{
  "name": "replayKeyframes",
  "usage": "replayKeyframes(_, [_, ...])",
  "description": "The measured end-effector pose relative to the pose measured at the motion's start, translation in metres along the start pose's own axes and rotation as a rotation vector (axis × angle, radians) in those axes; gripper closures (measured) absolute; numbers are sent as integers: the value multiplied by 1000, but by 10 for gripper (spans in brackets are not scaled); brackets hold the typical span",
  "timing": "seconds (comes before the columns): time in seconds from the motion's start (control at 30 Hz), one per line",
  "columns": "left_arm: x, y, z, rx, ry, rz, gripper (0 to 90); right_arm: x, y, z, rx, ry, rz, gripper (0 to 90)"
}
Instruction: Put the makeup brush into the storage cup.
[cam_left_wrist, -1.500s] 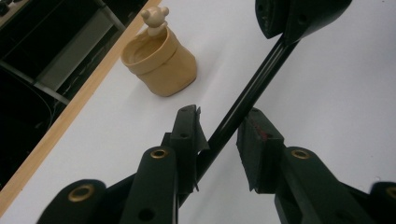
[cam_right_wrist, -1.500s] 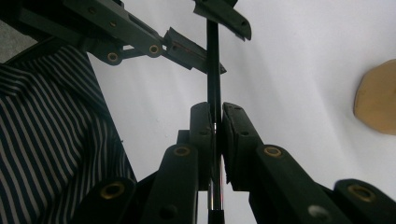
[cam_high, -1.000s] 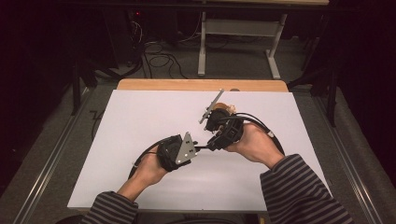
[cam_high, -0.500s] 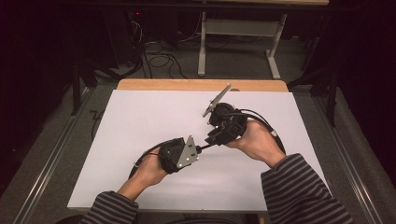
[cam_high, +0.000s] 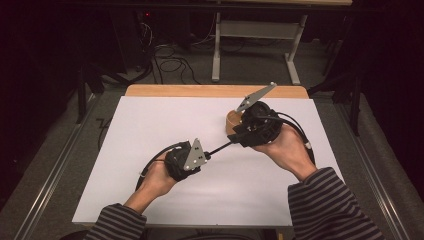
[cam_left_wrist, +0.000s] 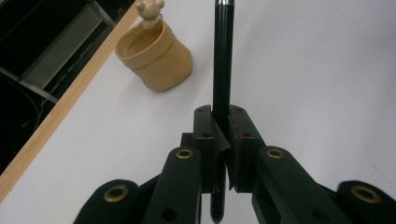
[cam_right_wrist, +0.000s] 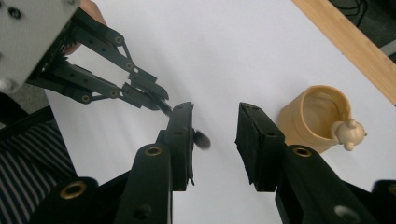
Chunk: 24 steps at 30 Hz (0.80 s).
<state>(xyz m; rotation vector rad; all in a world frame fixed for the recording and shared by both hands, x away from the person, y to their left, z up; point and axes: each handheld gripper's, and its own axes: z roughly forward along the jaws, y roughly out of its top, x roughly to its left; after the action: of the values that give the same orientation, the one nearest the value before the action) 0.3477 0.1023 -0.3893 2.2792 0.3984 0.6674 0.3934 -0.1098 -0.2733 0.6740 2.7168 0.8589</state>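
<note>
A thin black pen (cam_left_wrist: 223, 56) with a silver end runs straight out from my left gripper (cam_left_wrist: 223, 113), whose jaws are shut on it. In the high view the left gripper (cam_high: 206, 154) sits mid-table with the pen (cam_high: 220, 148) pointing at the right gripper (cam_high: 237, 138). The right gripper (cam_right_wrist: 215, 110) is open, its jaws having just been opening. The pen's blurred end (cam_right_wrist: 201, 139) lies beside the inner face of its left jaw, unpressed. A tan cup (cam_right_wrist: 317, 116) with a small bear figure on its rim stands just right of the right gripper.
A white sheet (cam_high: 150, 120) covers the table, with a wooden edge (cam_high: 200, 91) along the far side. The tan cup (cam_high: 231, 121) stands near the far right. In the left gripper view the cup (cam_left_wrist: 156, 56) sits close to the wooden edge. Dark floor with cables and a frame lies beyond.
The right gripper's jaws have spread apart and the right hand has drawn back to the right and upward, off the pen. The left gripper stays where it was, keeping hold of the pen.
</note>
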Motion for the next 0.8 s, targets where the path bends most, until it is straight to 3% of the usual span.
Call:
replayKeyframes(0.17, [5, -2, -1, -4, 18, -34, 839, -4, -8, -3, -37, -29, 21, 679])
replayKeyframes(0.47, [17, -3, -8, -90, 36, -178, 838, -7, -25, 4, -82, -32, 55, 703])
replayKeyframes(0.8, [15, 1, -7, -139, 5, -222, 838, -2, -31, 24, -151, 7, 82, 730])
